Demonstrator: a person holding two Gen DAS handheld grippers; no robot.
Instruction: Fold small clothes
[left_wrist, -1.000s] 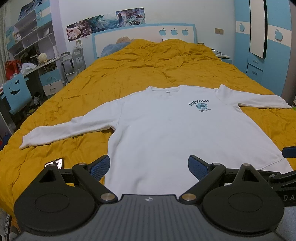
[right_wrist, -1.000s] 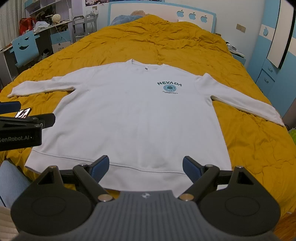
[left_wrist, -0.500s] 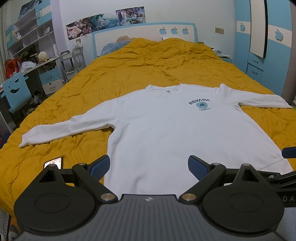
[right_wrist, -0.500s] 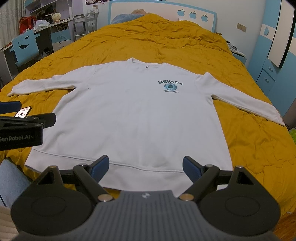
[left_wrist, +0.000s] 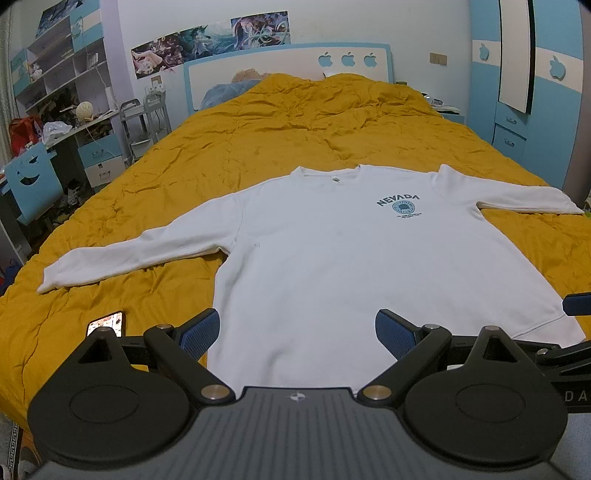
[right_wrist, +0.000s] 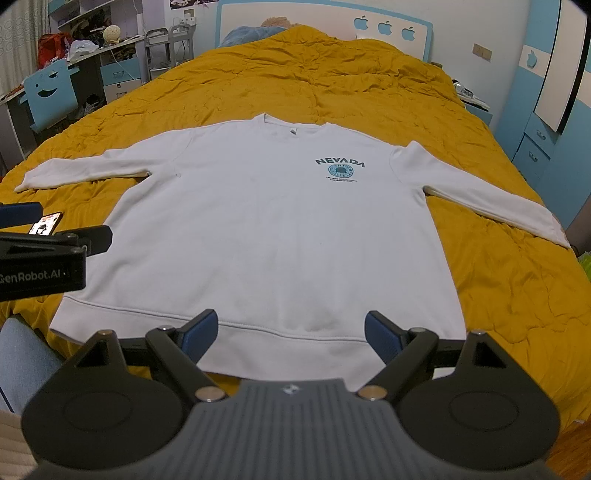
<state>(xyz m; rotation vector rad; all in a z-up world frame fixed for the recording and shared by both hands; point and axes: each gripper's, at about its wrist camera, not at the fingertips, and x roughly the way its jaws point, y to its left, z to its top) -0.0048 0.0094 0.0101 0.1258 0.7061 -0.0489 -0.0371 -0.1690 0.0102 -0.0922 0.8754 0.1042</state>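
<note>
White sweatshirt (left_wrist: 351, 258) spread flat, front up, on yellow bedspread (left_wrist: 295, 122) | left gripper (left_wrist: 297, 330) over sweatshirt hem, jaws spread, empty | right gripper (right_wrist: 291, 332) likewise | phone (left_wrist: 107, 323) left of hem.

Bed (left_wrist: 295, 122), mustard quilt: white sweatshirt (left_wrist: 351, 258) flat, phone (left_wrist: 107, 323) nr edge.
</note>
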